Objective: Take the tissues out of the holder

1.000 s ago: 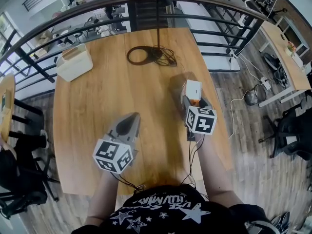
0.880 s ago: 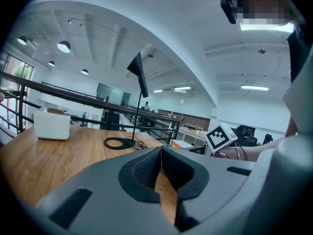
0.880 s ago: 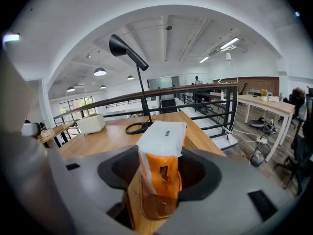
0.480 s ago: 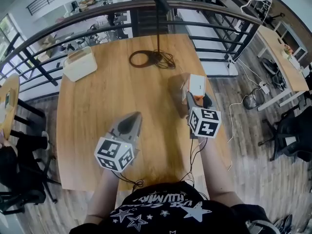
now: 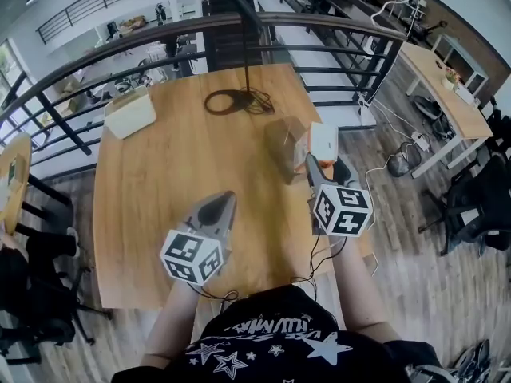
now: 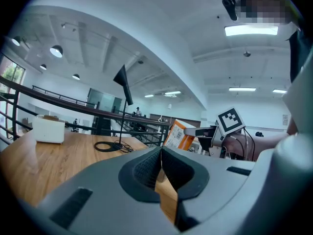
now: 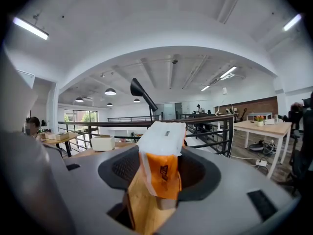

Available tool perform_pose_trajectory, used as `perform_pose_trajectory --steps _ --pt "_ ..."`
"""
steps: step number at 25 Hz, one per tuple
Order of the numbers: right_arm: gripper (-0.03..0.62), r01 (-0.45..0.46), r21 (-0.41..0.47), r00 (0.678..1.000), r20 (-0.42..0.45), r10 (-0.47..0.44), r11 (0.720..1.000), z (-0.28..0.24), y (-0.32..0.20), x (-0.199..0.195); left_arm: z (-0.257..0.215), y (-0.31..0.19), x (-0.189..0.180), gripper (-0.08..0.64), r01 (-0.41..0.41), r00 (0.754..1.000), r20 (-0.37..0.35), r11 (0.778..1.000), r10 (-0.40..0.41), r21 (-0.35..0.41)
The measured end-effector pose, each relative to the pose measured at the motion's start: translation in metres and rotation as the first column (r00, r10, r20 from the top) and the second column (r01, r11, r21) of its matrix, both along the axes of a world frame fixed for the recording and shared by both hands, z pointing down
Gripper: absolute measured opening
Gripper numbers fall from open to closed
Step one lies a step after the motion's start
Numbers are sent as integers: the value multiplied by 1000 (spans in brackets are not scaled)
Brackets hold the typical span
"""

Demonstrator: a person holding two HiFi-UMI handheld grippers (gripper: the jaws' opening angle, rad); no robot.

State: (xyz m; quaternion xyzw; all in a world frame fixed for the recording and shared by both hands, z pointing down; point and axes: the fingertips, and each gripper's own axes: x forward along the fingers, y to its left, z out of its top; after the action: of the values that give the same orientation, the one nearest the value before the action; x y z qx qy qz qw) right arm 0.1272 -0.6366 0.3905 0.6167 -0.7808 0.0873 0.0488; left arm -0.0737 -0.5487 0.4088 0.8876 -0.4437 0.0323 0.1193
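1. Lately raised: right tool [image 5: 319, 164], clamped on the tissue pack [image 5: 322, 140]. Pack orange and white, upright between the pads. Higher above the surface [image 5: 160, 182] than a second ago, with its shadow just to the pack's left on the wood.
2. Left tool [image 5: 219, 206]: tips together, nothing gripped, hovering over the near half of the surface.
3. Judged meaning: pack already out of the holder [image 5: 130, 113] and well apart from it. Holder at the far left corner, touched by neither tool. Probably only a set-down left, or one more pick if anything remains inside. Holder contents not visible from any view.
4. Surface: pale wood, bare apart from the holder, a black cable coil [image 5: 231, 100] near the far edge and a black pole [image 5: 244, 50] rising beside the coil.
5. Room: raised gallery with dark railing [image 5: 96, 58] along the far sides of the surface. Plank floor below, and another wooden surface [image 5: 439, 86] off to the right. Strip lights and pendant lamps overhead in the tool views.
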Motion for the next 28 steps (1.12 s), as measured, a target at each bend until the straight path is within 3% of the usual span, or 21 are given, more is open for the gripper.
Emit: perform_pose_trajectory --steps 5,18,28 --pt "238 9 -24 1000 5 -9 1000 4 44 0 5 34 7 14 -27 1000 -6 1000 27 -12" --pt "238 45 -68 999 27 -44 997 25 111 13 9 84 25 14 8 1000 -28 1000 -8 -13" --pt "238 66 -108 997 44 -62 992 39 215 67 17 175 87 14 7 1000 -29 999 -9 -53"
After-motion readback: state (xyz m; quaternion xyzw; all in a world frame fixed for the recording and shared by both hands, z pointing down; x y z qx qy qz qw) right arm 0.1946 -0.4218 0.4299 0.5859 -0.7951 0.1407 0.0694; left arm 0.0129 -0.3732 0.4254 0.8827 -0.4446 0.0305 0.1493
